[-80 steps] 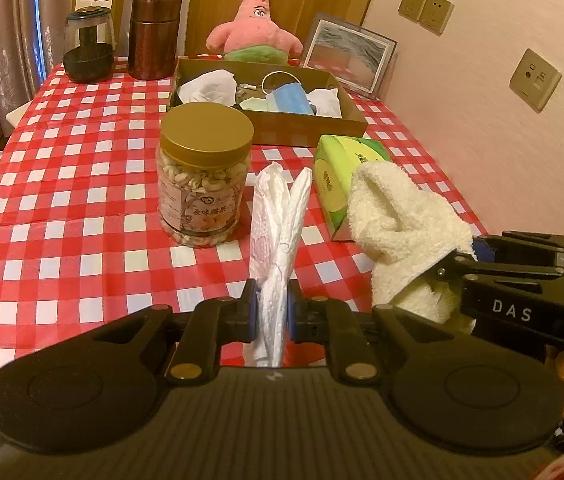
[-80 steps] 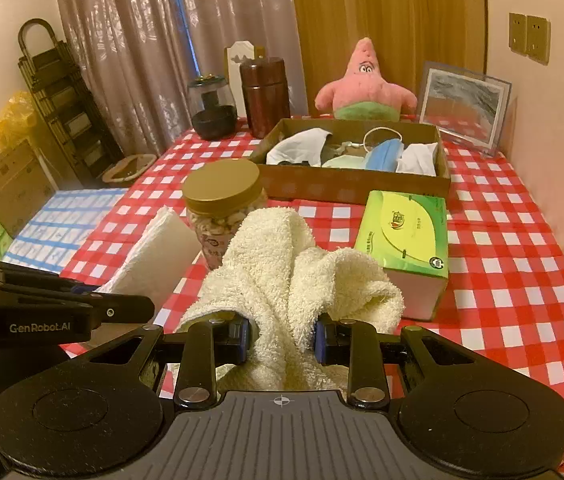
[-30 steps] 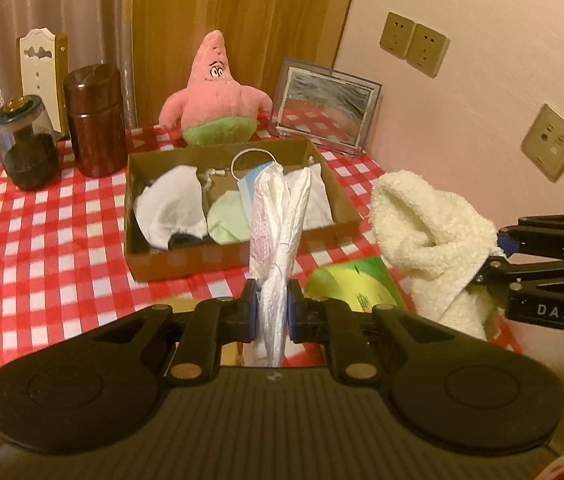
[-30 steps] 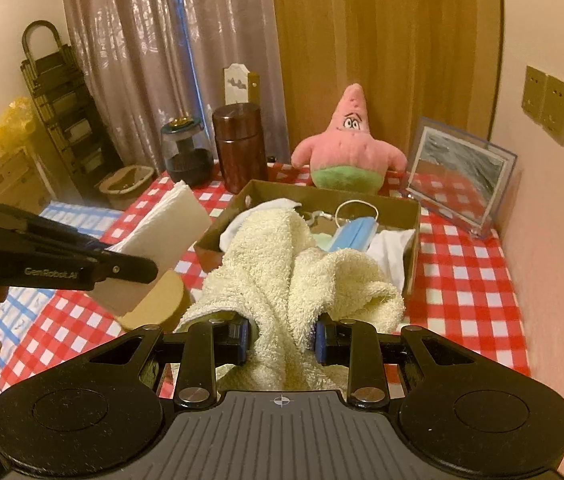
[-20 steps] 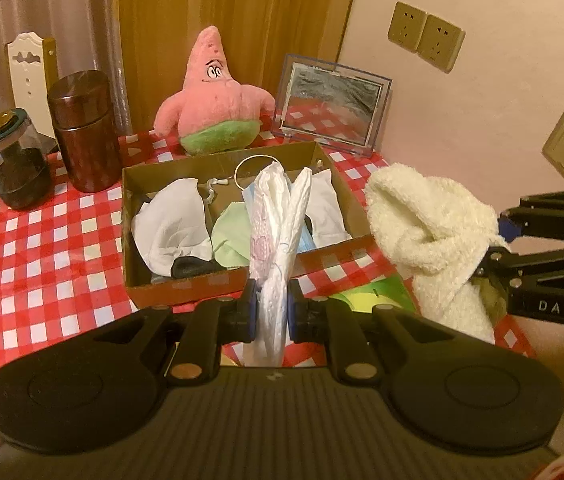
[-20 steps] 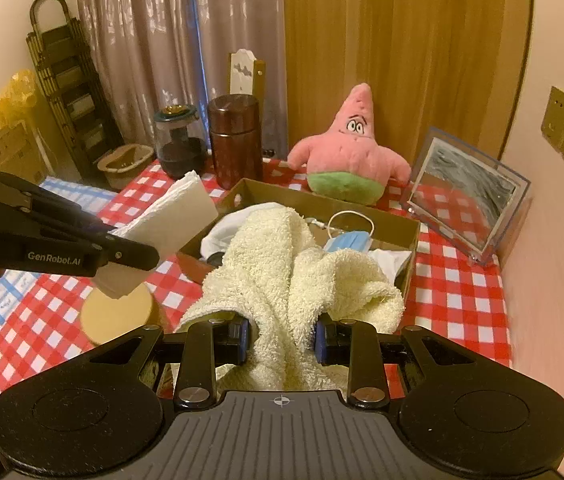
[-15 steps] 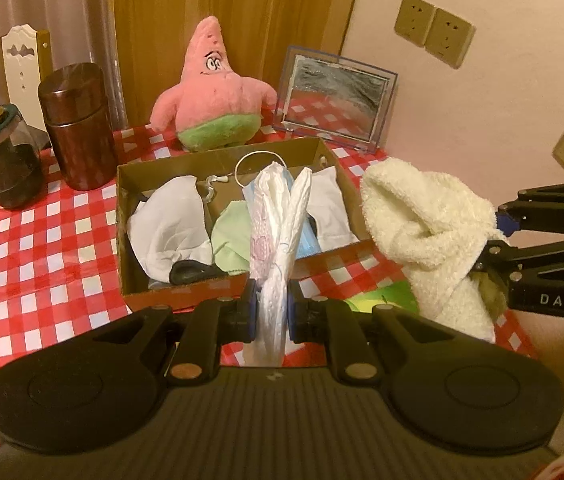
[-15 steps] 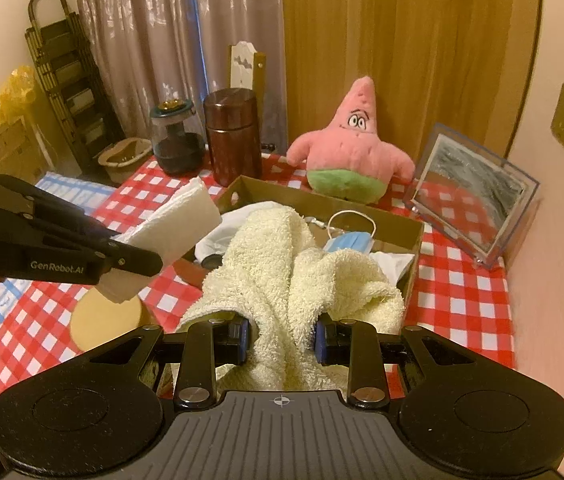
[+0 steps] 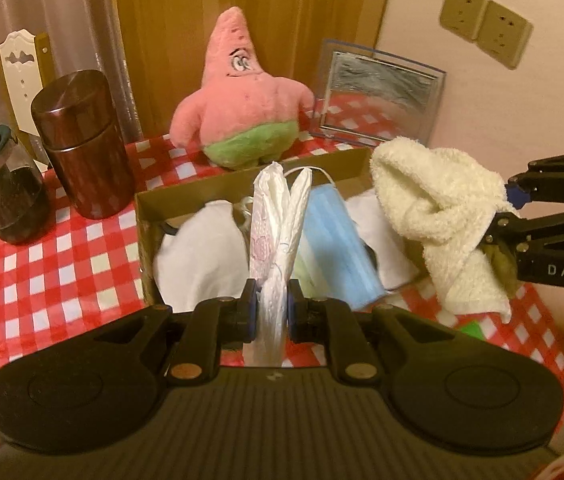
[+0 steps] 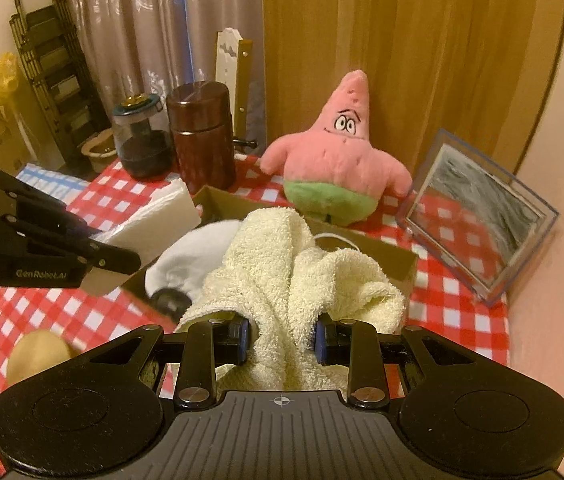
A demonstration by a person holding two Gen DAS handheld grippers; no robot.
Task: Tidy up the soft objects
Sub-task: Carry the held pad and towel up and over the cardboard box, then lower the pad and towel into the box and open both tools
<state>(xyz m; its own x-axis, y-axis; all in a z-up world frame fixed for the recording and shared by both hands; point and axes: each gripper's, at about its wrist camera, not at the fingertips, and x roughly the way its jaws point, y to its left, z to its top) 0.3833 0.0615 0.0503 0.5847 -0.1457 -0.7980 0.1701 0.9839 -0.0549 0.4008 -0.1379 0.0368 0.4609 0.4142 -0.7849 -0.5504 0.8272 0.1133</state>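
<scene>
At frame centre, the left gripper (image 9: pixel 269 312) is clamped on a white tissue pack (image 9: pixel 277 232) above the cardboard box (image 9: pixel 147 216). The right gripper (image 10: pixel 280 338) is clamped on a cream towel (image 10: pixel 282 264), over the box's right part.

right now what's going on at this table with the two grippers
A person is sorting soft items into the cardboard box on the checkered table. The left gripper has its jaws shut on a white packet, held upright above the box's front edge. The right gripper is clamped on a cream towel, carried over the right side of the box. The box already holds a blue face mask and white cloths. Neither item has been released.
</scene>
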